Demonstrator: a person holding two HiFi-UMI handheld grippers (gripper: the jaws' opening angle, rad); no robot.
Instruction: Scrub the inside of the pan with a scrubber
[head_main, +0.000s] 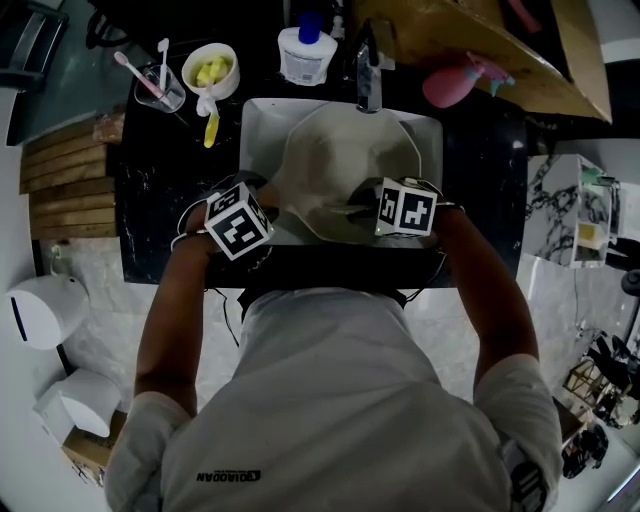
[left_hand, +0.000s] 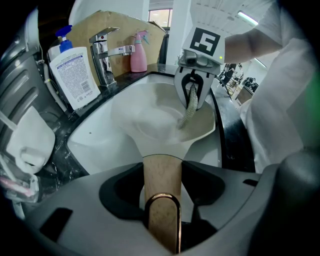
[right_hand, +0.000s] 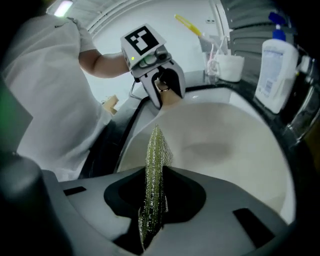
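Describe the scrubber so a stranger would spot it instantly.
Start at the white sink set in the dark counter; a cream pan lies in it. Over the pan's near side, the right claw pinches the scrubber, a thin, glittery green mesh pad, the only netted thing there.

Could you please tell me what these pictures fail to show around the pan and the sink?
Floor and drain of the sink: covered by the pan in every view.
Whether the scrubber tip touches the pan: motion-blurred in the left gripper view.
Print on the soap bottle: too small to read.
Yellow pieces in the bowl: too small in the head view to identify.
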